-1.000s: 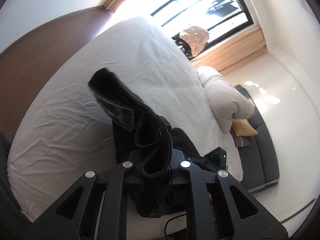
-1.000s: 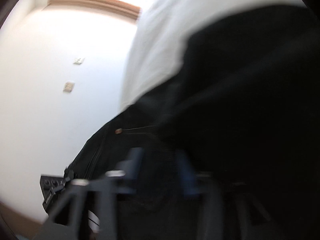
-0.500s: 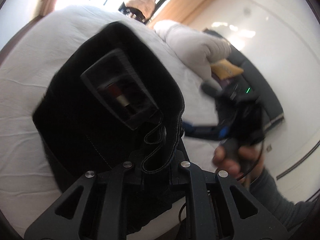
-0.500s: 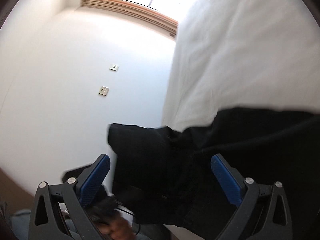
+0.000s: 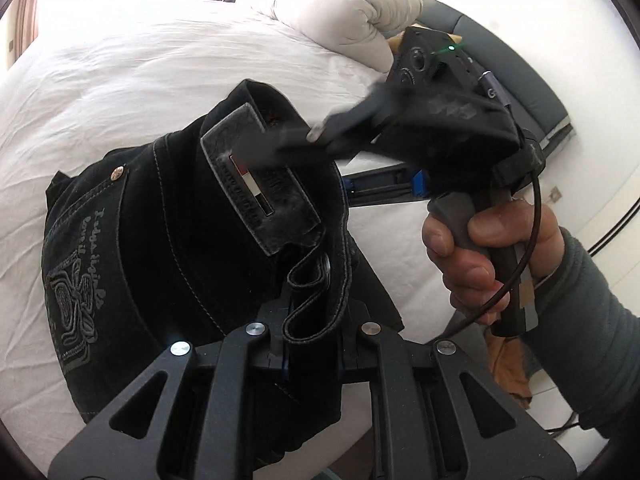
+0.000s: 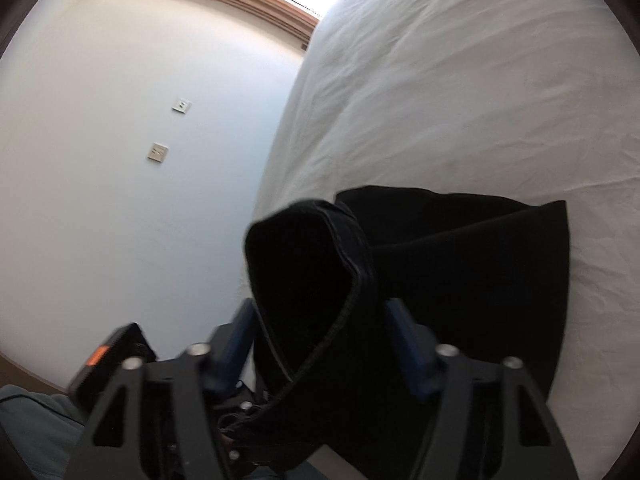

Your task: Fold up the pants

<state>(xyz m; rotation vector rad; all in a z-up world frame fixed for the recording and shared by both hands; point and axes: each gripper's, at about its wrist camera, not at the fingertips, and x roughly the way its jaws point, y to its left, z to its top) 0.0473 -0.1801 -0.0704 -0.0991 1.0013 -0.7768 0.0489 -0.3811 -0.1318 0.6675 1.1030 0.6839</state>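
Observation:
Black jeans [image 5: 160, 240] with a grey leather waist patch [image 5: 260, 184] and an embroidered back pocket hang over the white bed [image 5: 120, 72]. My left gripper [image 5: 312, 320] is shut on the waistband. In the left wrist view the right gripper [image 5: 400, 184] is held by a hand at the right, its fingers reaching into the waistband near the patch. In the right wrist view my right gripper [image 6: 320, 340] has its blue pads [image 6: 404, 344] on either side of a fold of waistband [image 6: 312, 272], closing on it. The rest of the pants [image 6: 480, 280] lies on the bed [image 6: 480, 100].
A rolled white duvet [image 5: 352, 12] lies at the far side of the bed, with a dark grey sofa [image 5: 520, 68] beyond it. A white wall with two sockets [image 6: 158, 152] stands left of the bed. The bed edge runs close below the pants.
The left gripper turned and lifted the waistband, bringing the patch and pocket into view. The right gripper, wide open half a second ago, has closed in around the waistband fold.

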